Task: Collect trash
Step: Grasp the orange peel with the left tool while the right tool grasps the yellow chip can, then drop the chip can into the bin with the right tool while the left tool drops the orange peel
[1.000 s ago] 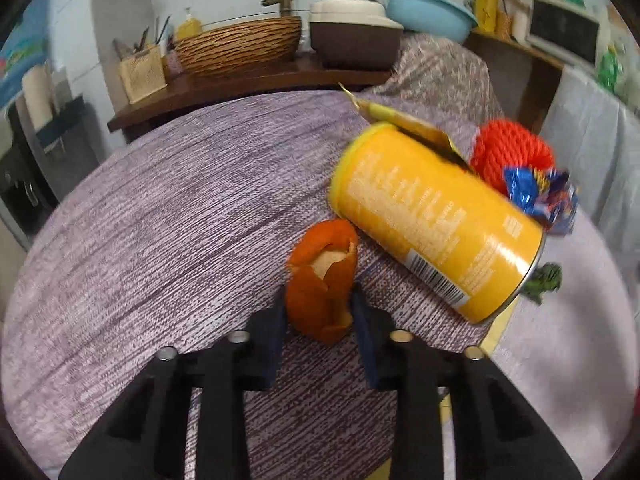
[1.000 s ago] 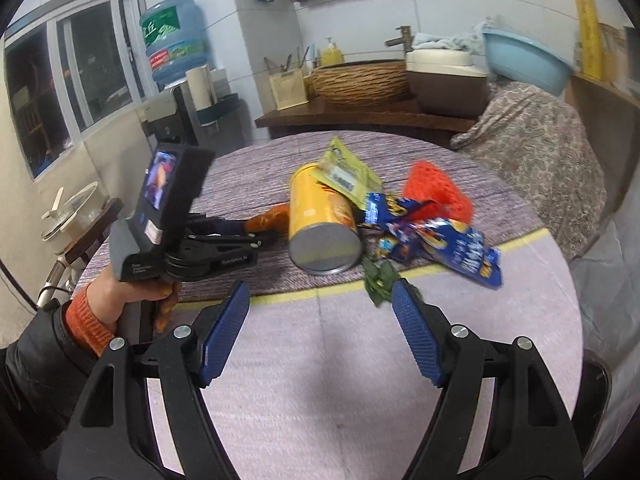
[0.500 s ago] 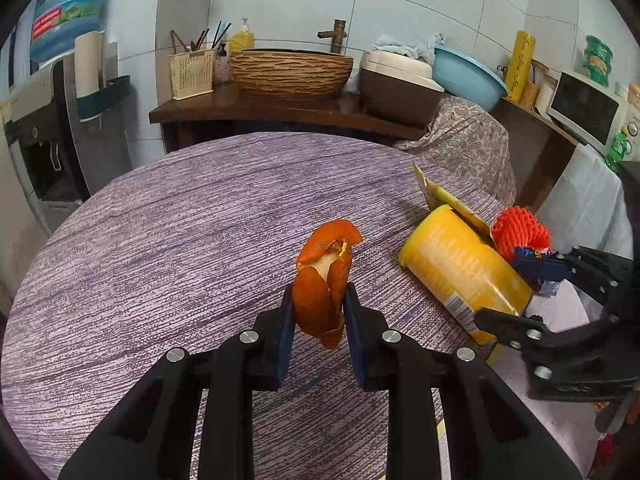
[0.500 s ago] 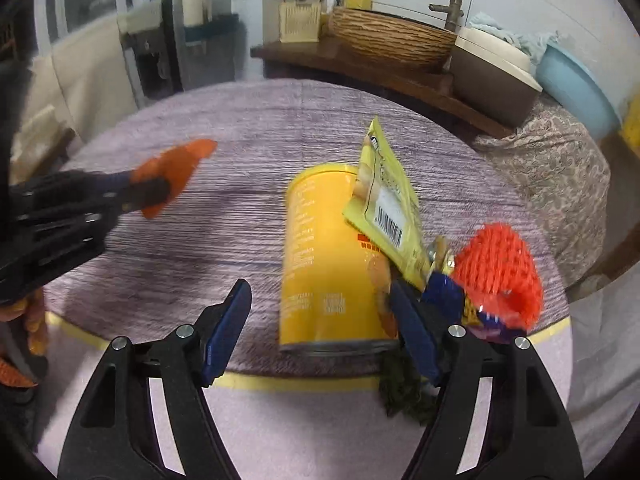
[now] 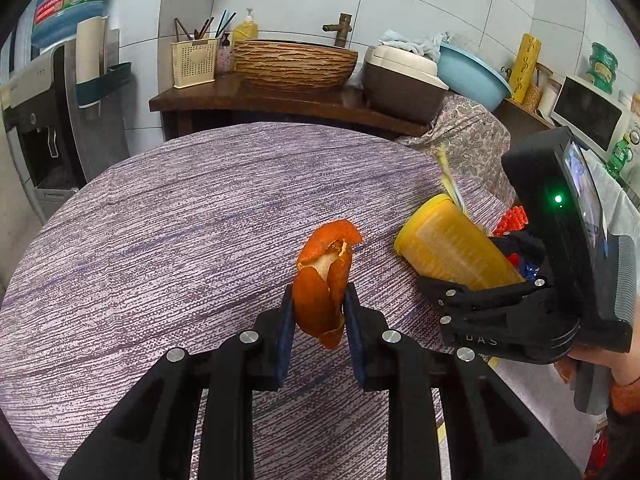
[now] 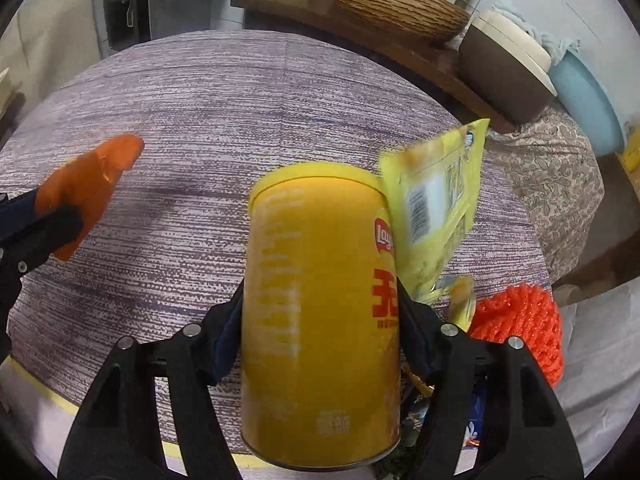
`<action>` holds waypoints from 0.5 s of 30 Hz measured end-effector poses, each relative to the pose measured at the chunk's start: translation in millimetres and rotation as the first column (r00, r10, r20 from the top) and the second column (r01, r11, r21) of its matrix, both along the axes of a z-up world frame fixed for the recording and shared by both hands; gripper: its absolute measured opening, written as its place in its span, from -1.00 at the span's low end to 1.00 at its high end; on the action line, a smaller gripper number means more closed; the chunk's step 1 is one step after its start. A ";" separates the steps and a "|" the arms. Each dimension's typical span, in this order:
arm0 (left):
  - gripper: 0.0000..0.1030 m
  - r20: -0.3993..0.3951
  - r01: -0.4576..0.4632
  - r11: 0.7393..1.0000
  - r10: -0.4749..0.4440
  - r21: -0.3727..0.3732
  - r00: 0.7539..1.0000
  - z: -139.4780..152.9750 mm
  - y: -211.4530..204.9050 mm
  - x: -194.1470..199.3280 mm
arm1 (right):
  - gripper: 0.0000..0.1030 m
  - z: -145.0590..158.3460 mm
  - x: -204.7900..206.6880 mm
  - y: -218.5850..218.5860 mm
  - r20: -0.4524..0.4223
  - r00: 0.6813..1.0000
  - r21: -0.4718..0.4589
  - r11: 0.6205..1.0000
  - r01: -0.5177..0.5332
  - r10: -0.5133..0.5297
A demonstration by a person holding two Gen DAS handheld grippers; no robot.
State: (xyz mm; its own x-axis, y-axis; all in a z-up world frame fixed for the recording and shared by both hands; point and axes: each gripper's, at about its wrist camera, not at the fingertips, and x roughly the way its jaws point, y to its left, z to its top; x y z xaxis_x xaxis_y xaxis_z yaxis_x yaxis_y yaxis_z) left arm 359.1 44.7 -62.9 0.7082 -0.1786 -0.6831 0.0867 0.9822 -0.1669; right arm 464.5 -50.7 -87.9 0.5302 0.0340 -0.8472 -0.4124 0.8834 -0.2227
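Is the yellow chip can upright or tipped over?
Tipped: the chip can lies on its side on the table, between the closing right gripper.

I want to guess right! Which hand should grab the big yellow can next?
The right gripper: its closing jaws already straddle the yellow can. The left gripper is busy pinching the orange peel.
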 end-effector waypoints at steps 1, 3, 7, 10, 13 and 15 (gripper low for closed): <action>-0.54 -0.002 -0.001 1.000 0.001 0.000 1.000 -0.6 -0.3 0.3 | 0.29 0.0 -2.1 -0.3 0.006 1.000 0.002 1.000 0.003 -0.003; -0.54 -0.001 0.001 1.000 -0.001 0.001 1.000 -0.6 -1.0 0.7 | 0.29 3.8 -12.3 -4.4 0.011 1.000 0.058 0.998 -0.010 0.010; -0.54 0.004 0.008 1.000 -0.008 0.006 1.000 0.2 -2.4 0.2 | 0.29 17.6 -42.9 -17.6 -0.004 0.999 0.236 0.971 -0.044 0.046; -0.54 0.010 0.015 1.000 -0.015 0.013 1.000 0.7 -4.1 -0.6 | 0.29 30.0 -80.5 -36.2 0.007 0.996 0.364 0.927 -0.089 0.093; -0.54 0.003 0.041 0.999 -0.041 -0.014 0.999 0.7 -9.5 -2.1 | 0.29 39.9 -126.7 -60.2 0.042 0.991 0.453 0.882 -0.129 0.123; -0.54 0.005 0.070 0.997 -0.070 -0.027 0.998 2.6 -16.6 -4.7 | 0.29 44.2 -156.2 -76.3 0.071 0.989 0.499 0.854 -0.150 0.132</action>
